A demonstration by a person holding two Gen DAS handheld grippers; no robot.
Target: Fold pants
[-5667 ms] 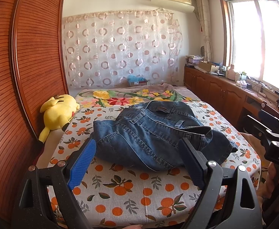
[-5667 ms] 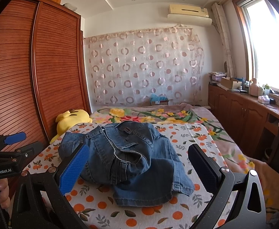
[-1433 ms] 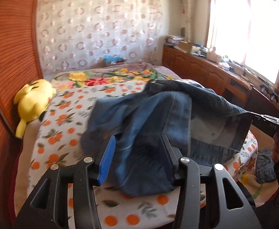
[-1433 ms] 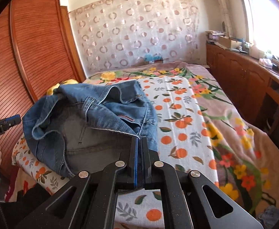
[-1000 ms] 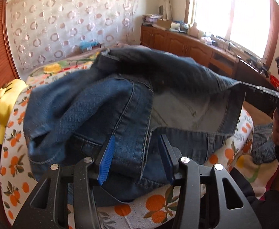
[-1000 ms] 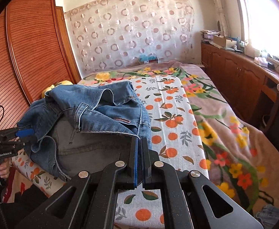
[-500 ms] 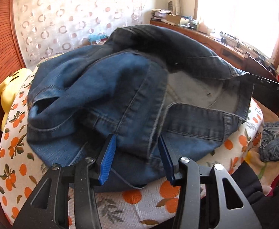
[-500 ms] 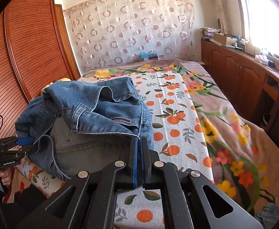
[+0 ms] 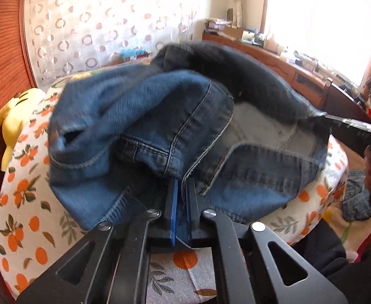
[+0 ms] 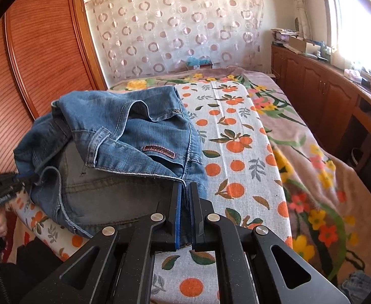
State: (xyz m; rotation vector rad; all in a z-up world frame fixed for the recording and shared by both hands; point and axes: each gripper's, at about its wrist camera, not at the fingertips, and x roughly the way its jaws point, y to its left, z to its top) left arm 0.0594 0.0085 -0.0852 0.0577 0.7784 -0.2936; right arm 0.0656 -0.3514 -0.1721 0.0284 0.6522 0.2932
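A pair of blue denim pants (image 9: 160,131) is held up in a crumpled heap over the near end of the bed, waistband toward me, grey inner lining showing. My left gripper (image 9: 181,185) is shut on a denim edge at the waist. My right gripper (image 10: 184,187) is shut on the other side of the waistband of the pants (image 10: 124,136). Each gripper shows in the other's view: the right one (image 9: 350,121) at far right, the left one (image 10: 5,185) at far left, with the waistband stretched between them.
The bed has an orange-print sheet (image 10: 238,136) and a floral blanket (image 10: 319,177). A yellow plush toy (image 9: 15,116) lies at the left by the wooden wardrobe (image 10: 41,58). Wooden cabinets (image 10: 319,93) run along the window. More denim (image 9: 357,197) lies low at the right.
My left gripper has closed from part open to shut on the denim edge. The pants have lifted and bunched nearer the left camera. The right gripper stays shut on the waistband.
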